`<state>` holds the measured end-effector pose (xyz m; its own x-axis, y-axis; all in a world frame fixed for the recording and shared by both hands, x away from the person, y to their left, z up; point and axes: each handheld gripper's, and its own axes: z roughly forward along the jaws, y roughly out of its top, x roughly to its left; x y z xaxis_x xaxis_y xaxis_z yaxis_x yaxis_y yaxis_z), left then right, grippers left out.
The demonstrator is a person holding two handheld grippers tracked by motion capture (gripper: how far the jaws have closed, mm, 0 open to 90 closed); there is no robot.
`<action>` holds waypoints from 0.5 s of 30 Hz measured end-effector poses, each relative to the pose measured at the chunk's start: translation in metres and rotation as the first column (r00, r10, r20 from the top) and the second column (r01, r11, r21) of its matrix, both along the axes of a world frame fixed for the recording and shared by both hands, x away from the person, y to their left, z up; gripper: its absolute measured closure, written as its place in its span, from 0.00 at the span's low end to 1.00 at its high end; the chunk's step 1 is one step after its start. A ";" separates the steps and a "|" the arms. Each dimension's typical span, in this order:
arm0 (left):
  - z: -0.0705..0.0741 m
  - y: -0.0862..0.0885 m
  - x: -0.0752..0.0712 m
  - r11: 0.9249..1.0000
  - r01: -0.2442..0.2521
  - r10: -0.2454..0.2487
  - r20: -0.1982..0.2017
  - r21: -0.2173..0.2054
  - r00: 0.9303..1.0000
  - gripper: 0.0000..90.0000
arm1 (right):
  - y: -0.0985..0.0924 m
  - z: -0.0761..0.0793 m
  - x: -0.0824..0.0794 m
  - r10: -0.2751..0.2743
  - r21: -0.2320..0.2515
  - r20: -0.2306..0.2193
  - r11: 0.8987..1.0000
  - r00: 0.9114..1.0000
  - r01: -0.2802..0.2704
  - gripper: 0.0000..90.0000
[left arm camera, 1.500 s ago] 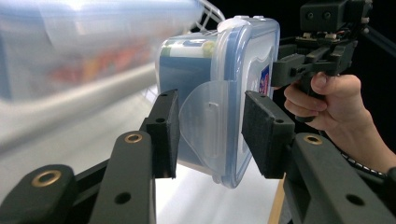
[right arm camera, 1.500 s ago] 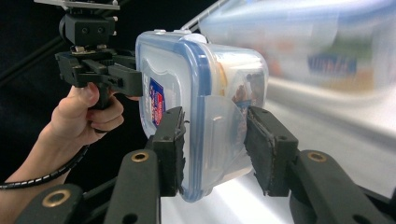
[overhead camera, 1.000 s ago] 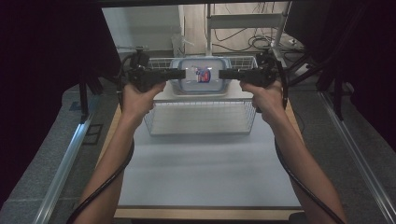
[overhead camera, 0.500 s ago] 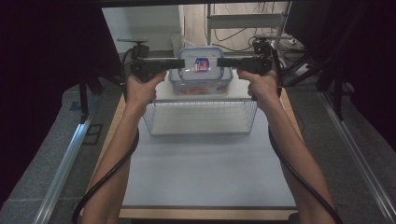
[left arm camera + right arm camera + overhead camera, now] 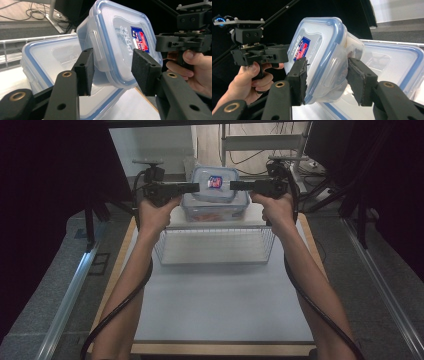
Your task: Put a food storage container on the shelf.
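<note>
Two grippers, left gripper (image 5: 192, 186) and right gripper (image 5: 235, 185), have their fingers clamped on a small box (image 5: 215, 187), tilted above a bigger box (image 5: 215, 211), whose contents look blurry, behind the wire basket (image 5: 215, 245).

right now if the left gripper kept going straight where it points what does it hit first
The left gripper already has the small lidded container between its fingers, so that comes first. Beyond it in line is the right gripper, gripping the container's opposite side.
</note>
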<state>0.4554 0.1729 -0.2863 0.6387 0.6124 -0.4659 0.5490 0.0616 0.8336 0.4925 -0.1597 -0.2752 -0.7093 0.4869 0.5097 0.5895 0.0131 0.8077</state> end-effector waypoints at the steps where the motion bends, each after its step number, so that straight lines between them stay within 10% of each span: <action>1: -0.001 0.000 0.000 1.000 0.003 -0.003 -0.002 -0.007 1.000 0.59 | 0.000 0.000 0.001 -0.003 0.003 0.002 1.000 1.000 0.003 0.57; 10: -0.003 0.003 -0.003 0.999 -0.015 0.016 0.003 -0.051 1.000 0.52 | 0.002 0.003 0.003 -0.060 -0.058 0.066 0.996 0.996 0.064 0.53; 15: 0.005 0.007 -0.015 0.999 -0.041 0.041 0.065 -0.005 0.997 0.49 | 0.003 0.010 -0.008 -0.093 -0.118 0.191 0.986 0.977 0.117 0.53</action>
<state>0.4402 0.1800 -0.2816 0.6421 0.6370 -0.4265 0.4906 0.0859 0.8671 0.4842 -0.1568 -0.2651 -0.7264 0.6165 0.3036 0.4341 0.0692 0.8982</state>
